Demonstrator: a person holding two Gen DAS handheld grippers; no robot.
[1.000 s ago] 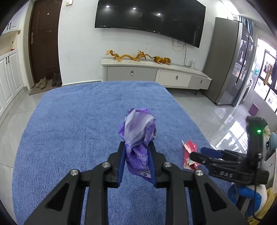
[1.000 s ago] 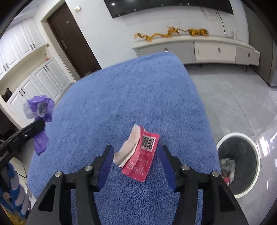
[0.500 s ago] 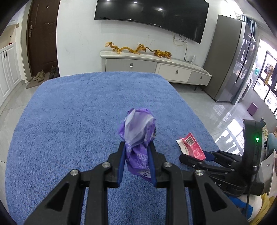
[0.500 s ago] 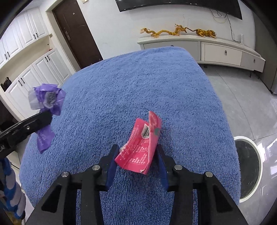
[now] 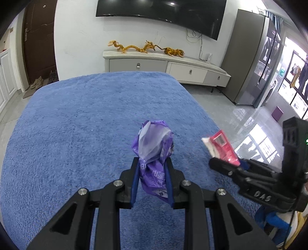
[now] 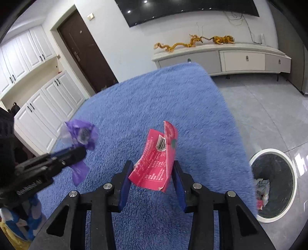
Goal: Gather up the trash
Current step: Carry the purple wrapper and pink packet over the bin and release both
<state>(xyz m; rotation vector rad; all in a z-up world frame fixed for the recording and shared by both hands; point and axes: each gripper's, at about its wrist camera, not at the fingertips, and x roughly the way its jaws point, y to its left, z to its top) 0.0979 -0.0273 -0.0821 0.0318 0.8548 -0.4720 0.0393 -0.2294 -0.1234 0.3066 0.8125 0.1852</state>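
Blue fluffy cloth (image 5: 80, 134) covered the whole tabletop, and behind it stood a long white TV cabinet (image 5: 165, 66) with golden dragon figures (image 5: 146, 48) on top, under a dark curved television (image 5: 159, 13) on the white wall. On the left side were a brown door (image 6: 86, 50) and white cupboards (image 6: 38, 92).

The left tool (image 5: 152, 178) was closed on a crumpled purple plastic wrapper (image 5: 154, 152); both blue pads pressed its lower part, and its upper part stood up above the fingertips, lifted off the cloth. In the right wrist view the same wrapper showed at the left, held above the cloth.

The right tool (image 6: 152, 178) had its jaws just closing, and a pink snack packet (image 6: 156, 159) with a barcode was between them. The pads held the lower end of the packet, and its folded top stood up between the fingers, clear of the cloth. In the left wrist view this packet showed at the right, near the edge of the tabletop, with a white piece beside the pink one.

On the grey tiled floor (image 6: 269, 107), just beside the right edge of the tabletop, stood a round bin with a white rim (image 6: 290, 167); some trash lay inside it
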